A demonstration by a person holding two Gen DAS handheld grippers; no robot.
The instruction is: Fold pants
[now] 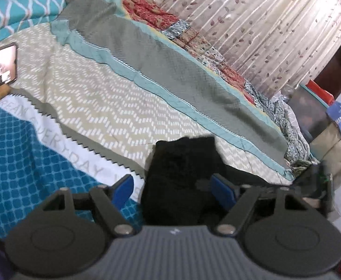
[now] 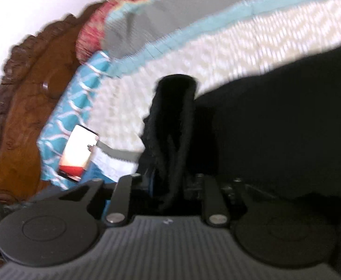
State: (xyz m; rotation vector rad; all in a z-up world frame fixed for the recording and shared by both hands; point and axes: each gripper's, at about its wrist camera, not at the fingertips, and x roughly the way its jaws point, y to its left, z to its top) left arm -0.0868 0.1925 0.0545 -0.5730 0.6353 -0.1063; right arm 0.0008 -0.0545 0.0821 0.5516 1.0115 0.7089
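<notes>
The black pants (image 1: 182, 163) lie on the patterned bedspread (image 1: 95, 93). In the left wrist view a bunched black end sits between the blue pads (image 1: 123, 191) of my left gripper (image 1: 174, 192); the jaws stand wide apart around it. In the right wrist view, which is blurred, my right gripper (image 2: 170, 182) is shut on a raised fold of the pants (image 2: 172, 128), and the rest of the black cloth (image 2: 287, 128) spreads to the right.
A lit phone (image 1: 0, 67) lies on the bed by a teal pillow (image 1: 19, 4); it also shows in the right wrist view (image 2: 79, 151). A carved wooden headboard (image 2: 23, 105) stands left. A leaf-print curtain (image 1: 263, 23) hangs behind the bed.
</notes>
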